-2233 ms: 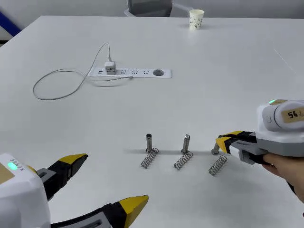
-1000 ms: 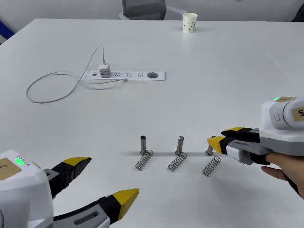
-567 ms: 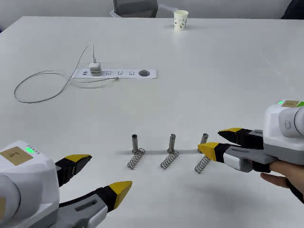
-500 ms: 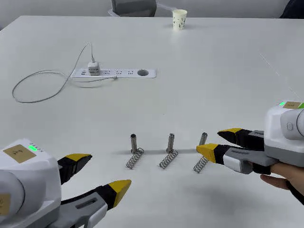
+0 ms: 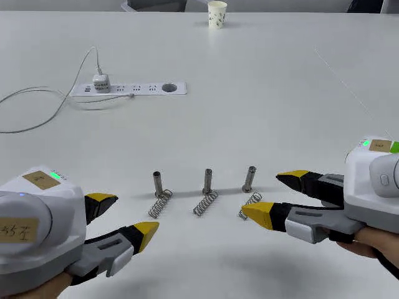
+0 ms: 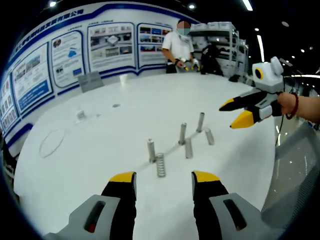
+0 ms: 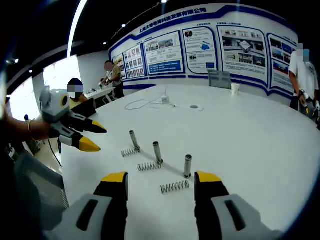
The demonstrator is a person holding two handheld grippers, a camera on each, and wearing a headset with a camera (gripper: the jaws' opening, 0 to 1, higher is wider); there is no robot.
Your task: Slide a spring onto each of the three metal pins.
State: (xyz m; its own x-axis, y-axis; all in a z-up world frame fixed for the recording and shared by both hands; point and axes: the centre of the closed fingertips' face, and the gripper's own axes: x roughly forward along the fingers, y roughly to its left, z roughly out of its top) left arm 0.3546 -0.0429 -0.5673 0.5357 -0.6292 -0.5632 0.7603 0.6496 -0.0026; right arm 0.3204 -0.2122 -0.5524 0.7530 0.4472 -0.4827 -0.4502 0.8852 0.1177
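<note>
Pins [image 5: 207,180] x3 upright, springs [image 5: 205,203] x3 flat beside — left gripper [image 5: 129,213], right gripper [image 5: 267,194] both apart.

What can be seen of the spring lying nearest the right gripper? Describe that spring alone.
The spring is a small coil of bare silvery wire, its turns open and even. It lies on its side on the white table, one end near the base of the nearest upright pin, not slid onto it; whether they touch is unclear. The open right gripper points at it, not gripping it.
</note>
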